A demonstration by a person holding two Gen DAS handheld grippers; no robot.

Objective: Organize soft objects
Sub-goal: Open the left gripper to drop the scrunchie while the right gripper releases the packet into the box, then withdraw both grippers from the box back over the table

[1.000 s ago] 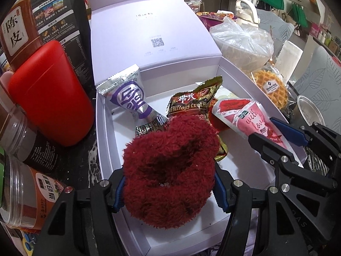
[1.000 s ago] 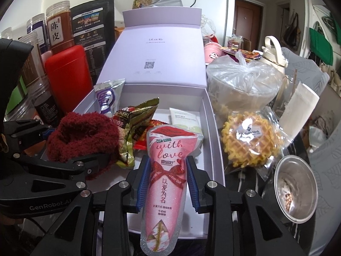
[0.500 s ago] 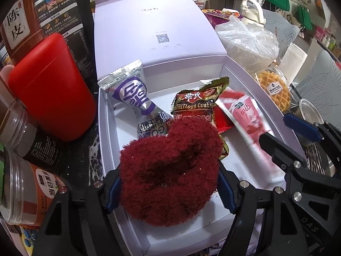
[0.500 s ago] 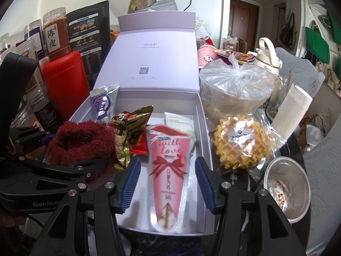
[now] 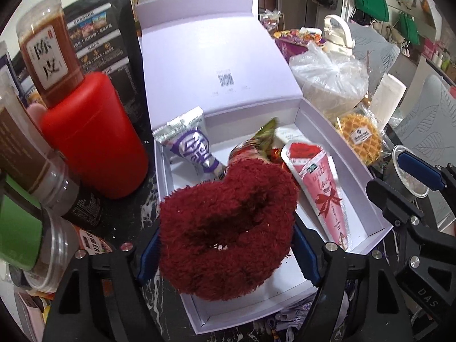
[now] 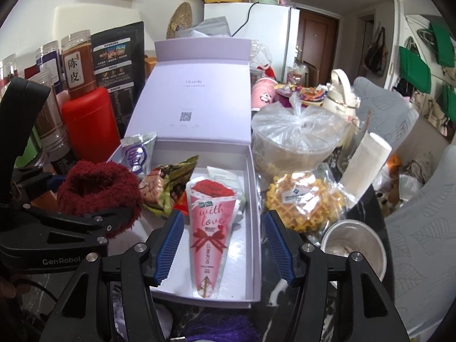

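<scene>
My left gripper is shut on a fuzzy dark red sock and holds it above the near left corner of the open lilac box. The sock also shows in the right wrist view. My right gripper is open and empty, just in front of the box. A pink "with love" pouch lies flat in the box between and beyond its fingers; it also shows in the left wrist view. A purple-silver packet and a green-red snack bag lie inside too.
A red canister and several jars stand left of the box. A bagged container, a wrapped waffle, a white roll and a steel cup crowd the right. The box lid stands open behind.
My right gripper opened, let go of the pink pouch, which now lies in the box, and drew back. My left gripper lifted the red sock slightly up and back.
</scene>
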